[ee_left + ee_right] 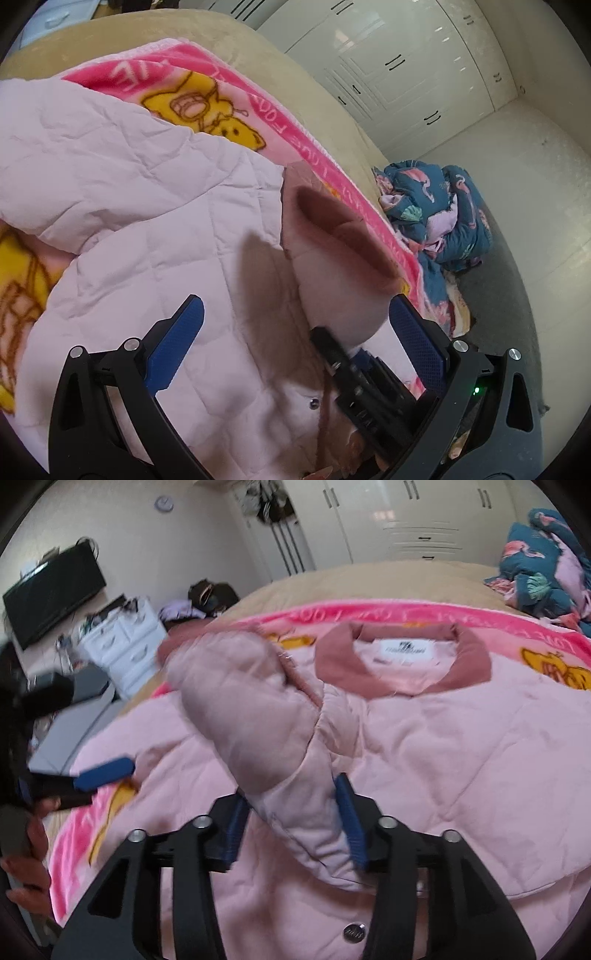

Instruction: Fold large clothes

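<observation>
A light pink quilted jacket (461, 738) with a darker pink collar (402, 653) lies spread on a pink cartoon blanket (424, 609) on the bed. My right gripper (291, 801) is shut on the jacket's sleeve (251, 709), which rises lifted and bunched toward the far left. My left gripper (295, 306) is open above the jacket (129, 184), empty. The sleeve with its dark pink cuff (343, 229) hangs between its blue fingers (181, 343) without being pinched. The right gripper's fingers (332, 350) show just below it. The left gripper also shows at the left edge of the right wrist view (103, 771).
A crumpled blue flamingo-print quilt (439, 210) lies at the bed's far side, also seen top right (543, 561). White wardrobes (406, 62) stand behind. A white drawer unit (122, 638), a black TV (51, 590) and a dark bag (210, 594) are off the bed's left.
</observation>
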